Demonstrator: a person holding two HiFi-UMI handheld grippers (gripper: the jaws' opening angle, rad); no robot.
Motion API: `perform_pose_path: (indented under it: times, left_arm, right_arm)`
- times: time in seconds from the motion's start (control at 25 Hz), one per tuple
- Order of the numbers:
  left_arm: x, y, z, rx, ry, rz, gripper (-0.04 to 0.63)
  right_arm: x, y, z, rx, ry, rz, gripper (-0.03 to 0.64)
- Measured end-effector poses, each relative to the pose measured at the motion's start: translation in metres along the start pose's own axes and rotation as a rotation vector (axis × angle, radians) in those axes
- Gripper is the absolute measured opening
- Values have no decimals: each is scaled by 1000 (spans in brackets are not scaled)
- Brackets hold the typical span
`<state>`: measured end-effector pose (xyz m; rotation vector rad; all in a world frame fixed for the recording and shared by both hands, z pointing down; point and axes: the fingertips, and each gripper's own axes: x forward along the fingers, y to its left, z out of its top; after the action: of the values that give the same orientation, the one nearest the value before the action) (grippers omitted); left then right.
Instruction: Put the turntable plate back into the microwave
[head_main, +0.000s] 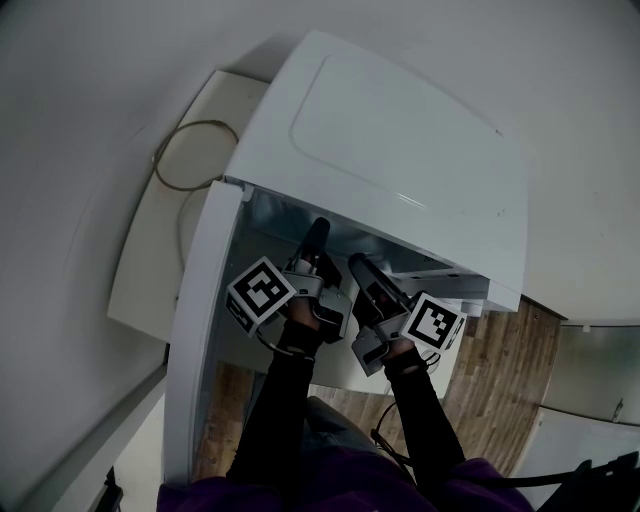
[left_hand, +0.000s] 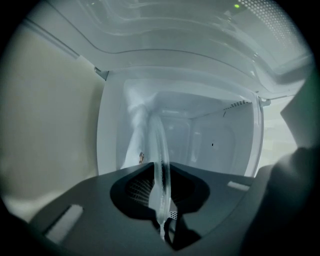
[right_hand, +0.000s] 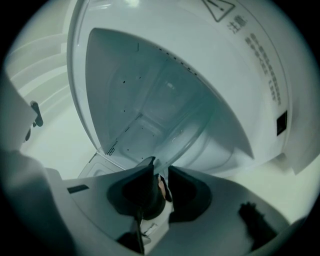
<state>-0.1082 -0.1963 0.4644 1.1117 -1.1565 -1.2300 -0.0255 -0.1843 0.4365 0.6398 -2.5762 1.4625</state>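
1. The microwave (head_main: 400, 130) fills the upper middle of the head view. Its door (head_main: 200, 300) is swung open and runs down the left of the frame.
2. The cavity (left_hand: 210, 135) holds nothing but the glass turntable plate (left_hand: 159, 150), which reaches in through the mouth. In the left gripper view it shows edge-on, as a thin upright translucent strip.
3. The left gripper (left_hand: 162, 200) has its jaws pinched on the plate's near rim.
4. In the right gripper view the plate (right_hand: 195, 132) sweeps up to the right as a curved clear edge, and the right gripper (right_hand: 161, 175) pinches its rim between both jaws.
5. In the head view the left gripper (head_main: 318, 235) and right gripper (head_main: 362, 268) sit close together at the cavity mouth, just under the front edge of the microwave's top.
6. The open door bounds the left side, and the cavity's side walls stand near the plate's rim on both sides.
7. A looped cable (head_main: 190, 155) lies on the white shelf (head_main: 150, 250) at the upper left, apart from the grippers.
8. Wooden floor (head_main: 510, 380) shows at the lower right.
9. The microwave's top hides the plate in the head view.
10. How deep the plate sits, and whether it touches the cavity floor, cannot be told.
11. Print on the casing at the upper right of the right gripper view is too small to read.
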Motion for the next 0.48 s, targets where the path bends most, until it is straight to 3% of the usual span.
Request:
perform_pose_path:
  times: [0.48]
  left_arm:
    - [0, -1, -3, 21, 17, 8, 66]
  right_arm:
    - [-4, 0, 4, -4, -15, -3, 87]
